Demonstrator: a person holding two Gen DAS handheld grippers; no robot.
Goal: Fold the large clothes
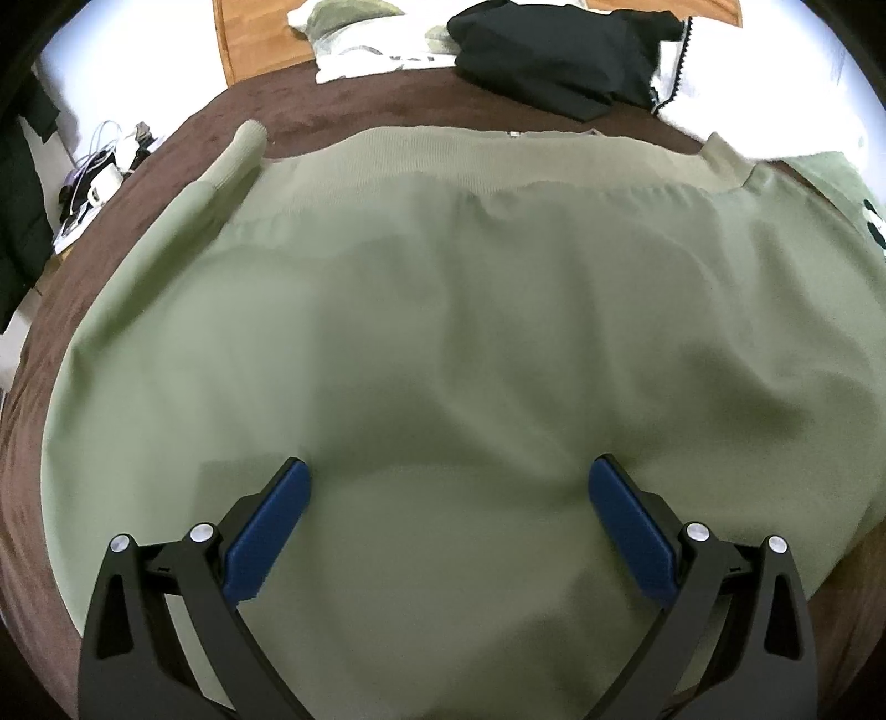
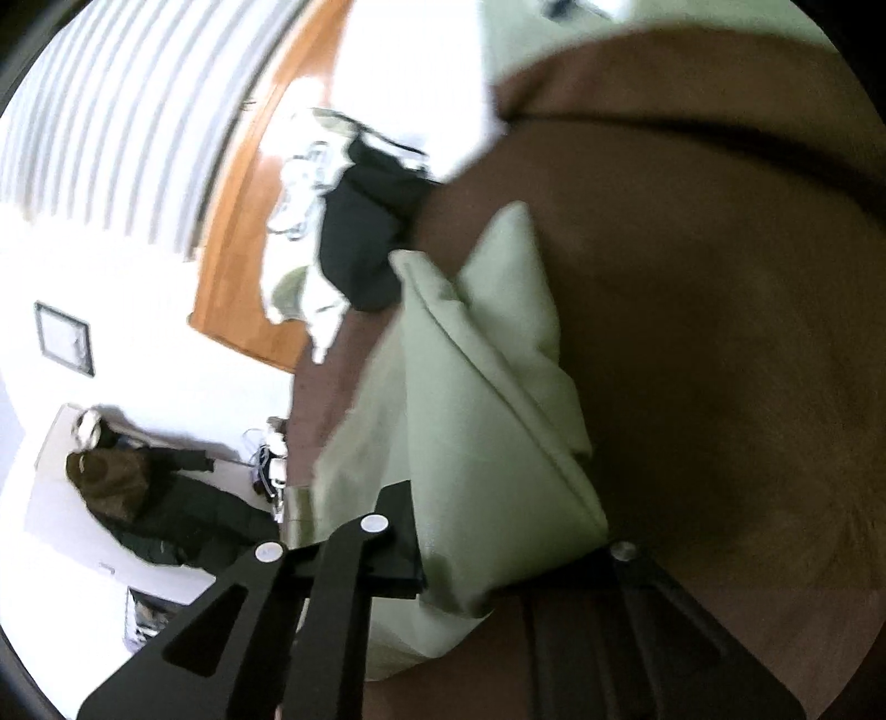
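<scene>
While the brown blanket (image 1: 343, 105) is covering the whole bed, a large pale green sweatshirt (image 1: 443, 310) is lying spread across it, its ribbed hem (image 1: 476, 160) at the far side and one sleeve (image 1: 221, 171) stretching along the left edge with its cuff resting on the brown. Beyond the hem a black garment (image 1: 559, 55) is sitting in a heap beside some white and green clothes (image 1: 365, 39), close to the wooden headboard (image 1: 243, 39). Off the bed's left side a tangle of cables and chargers (image 1: 105, 166) is lying on a low surface.

Near me, the left gripper (image 1: 448, 498) is hovering over the middle of the sweatshirt, its blue pads (image 1: 271, 531) standing wide apart with nothing between them, only flat cloth below.

Over at the other side, the right gripper (image 2: 487, 554) is pinching a bunched fold of the green fabric (image 2: 487, 387), which is rising in a peaked ridge away from the jaws over the brown blanket (the view is tilted and blurred, so the pads themselves are hidden under cloth). A dark coat (image 2: 183, 515) is hanging against the white wall in the background.
</scene>
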